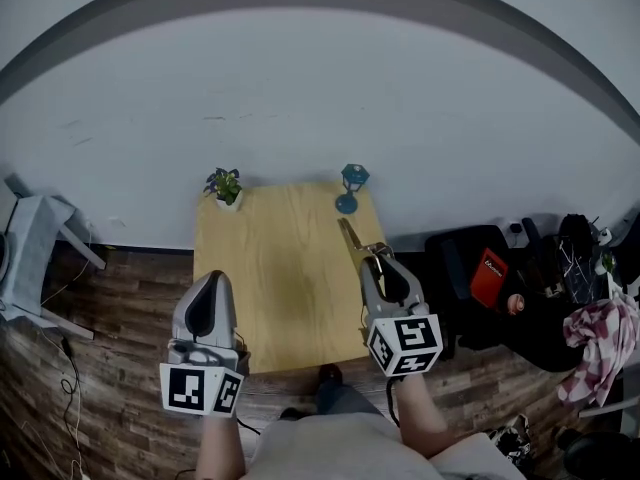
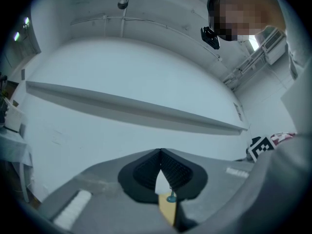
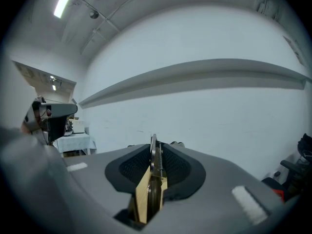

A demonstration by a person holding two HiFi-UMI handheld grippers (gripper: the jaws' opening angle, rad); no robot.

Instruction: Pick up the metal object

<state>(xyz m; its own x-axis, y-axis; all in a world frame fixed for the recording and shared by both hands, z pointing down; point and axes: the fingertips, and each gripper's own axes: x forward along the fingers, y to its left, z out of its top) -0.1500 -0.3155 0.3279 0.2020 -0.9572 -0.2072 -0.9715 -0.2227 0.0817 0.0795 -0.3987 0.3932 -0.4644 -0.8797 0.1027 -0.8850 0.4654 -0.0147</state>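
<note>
The metal object is a slim sprung tool of silvery metal. It sticks forward out of my right gripper, which is shut on it above the right edge of the wooden table. In the right gripper view the metal object stands edge-on between the dark pads of the right gripper, and I see the wall behind it. My left gripper hovers over the table's near left corner, shut and empty. In the left gripper view the left gripper has its tips touching.
A small potted plant stands at the table's far left corner, a blue ornament at the far right. Black bags, a red item and a checked cloth crowd the floor at right. A white stand is at left.
</note>
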